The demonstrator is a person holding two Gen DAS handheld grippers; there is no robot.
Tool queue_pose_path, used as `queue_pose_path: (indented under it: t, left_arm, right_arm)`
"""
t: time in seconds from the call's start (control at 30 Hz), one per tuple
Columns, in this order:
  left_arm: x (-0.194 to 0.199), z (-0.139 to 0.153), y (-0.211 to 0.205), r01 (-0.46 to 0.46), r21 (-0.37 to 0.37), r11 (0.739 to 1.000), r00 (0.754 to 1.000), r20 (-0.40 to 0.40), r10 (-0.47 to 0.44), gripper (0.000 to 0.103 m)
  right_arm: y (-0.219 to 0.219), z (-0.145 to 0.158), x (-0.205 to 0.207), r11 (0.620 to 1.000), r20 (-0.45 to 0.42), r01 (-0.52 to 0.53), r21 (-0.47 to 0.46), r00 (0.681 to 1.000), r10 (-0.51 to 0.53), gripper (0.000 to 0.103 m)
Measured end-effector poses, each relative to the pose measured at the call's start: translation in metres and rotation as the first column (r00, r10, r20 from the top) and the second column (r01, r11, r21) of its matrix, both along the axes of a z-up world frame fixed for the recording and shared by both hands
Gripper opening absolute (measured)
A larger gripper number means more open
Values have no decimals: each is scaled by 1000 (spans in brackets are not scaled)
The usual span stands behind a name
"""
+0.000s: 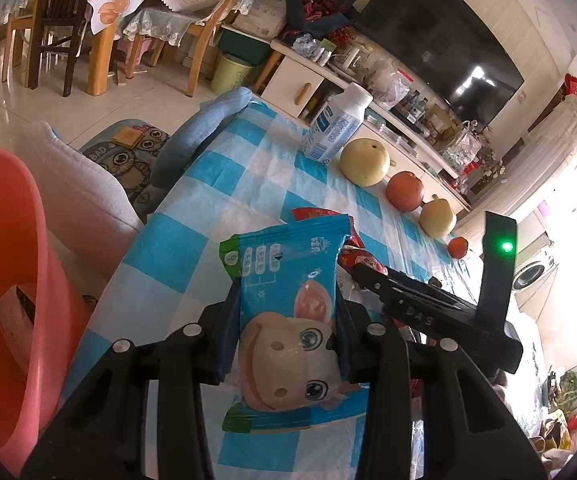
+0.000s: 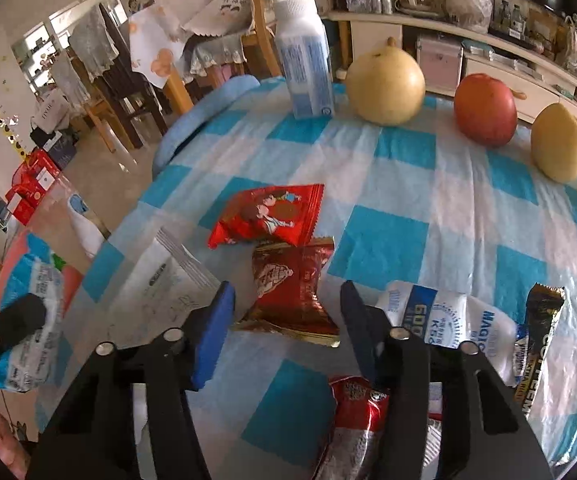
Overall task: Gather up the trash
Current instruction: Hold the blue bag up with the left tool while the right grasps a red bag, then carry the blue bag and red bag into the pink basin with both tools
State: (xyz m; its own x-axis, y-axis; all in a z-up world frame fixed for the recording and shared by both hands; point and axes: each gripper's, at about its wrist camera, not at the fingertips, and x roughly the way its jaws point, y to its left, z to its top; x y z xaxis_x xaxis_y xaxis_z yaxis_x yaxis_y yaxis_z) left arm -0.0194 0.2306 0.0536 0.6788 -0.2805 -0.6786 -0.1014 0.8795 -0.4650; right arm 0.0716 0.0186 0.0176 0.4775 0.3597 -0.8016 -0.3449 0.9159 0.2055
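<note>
Left gripper [image 1: 286,312] has its blue-padded fingers clamped on a blue plastic snack wrapper printed with a cartoon cow [image 1: 288,320], the packet standing up between the pads, lifted above the blue-and-white checked tablecloth [image 1: 216,208]. Just to its left sits a pink plastic bin [image 1: 4,280], its rim close beside the table edge. Over on the other side, the right gripper [image 2: 284,308] has its fingers spread apart, straddling a dark red foil wrapper with gold edges [image 2: 292,288] that lies flat on the cloth; the pads look just clear of it on both sides, not pinching. Right behind that one lies a bright red wrapper with cartoon children on it [image 2: 268,216], touching or nearly touching its top edge. A white wrapper with a ridged seam [image 2: 168,276] rests to the left, a white-and-blue packet [image 2: 440,316] and a dark coffee sachet [image 2: 540,344] lie to the right, and a crumpled red-and-silver wrapper [image 2: 352,420] sits beneath the gripper body. Along the far edge of the table stand a white capped bottle with a blue label [image 2: 306,60], a large yellow pear [image 2: 384,88], a red apple [image 2: 484,110] and a smaller yellow pear [image 2: 560,144], all in a row.
</note>
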Motion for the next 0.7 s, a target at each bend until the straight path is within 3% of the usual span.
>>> queue_pose_path:
  t: [0.27,0.63,0.7]
  left_arm:
    - [0,0,2,-5,17,1000,1000,1,5,41]
    - [-9,7,15,-35,41,999,999,22,34,41]
    - [-11,9,17,-39,44,998,999,27,38,41]
  right_arm:
    - [4,4,-8,999,50,-5,-49,999,8,36]
    - [-2,35,-39,999,152,16,-46,988,-9,29]
    - [-1,40,-45,999,164,17,-45,986,-10,18]
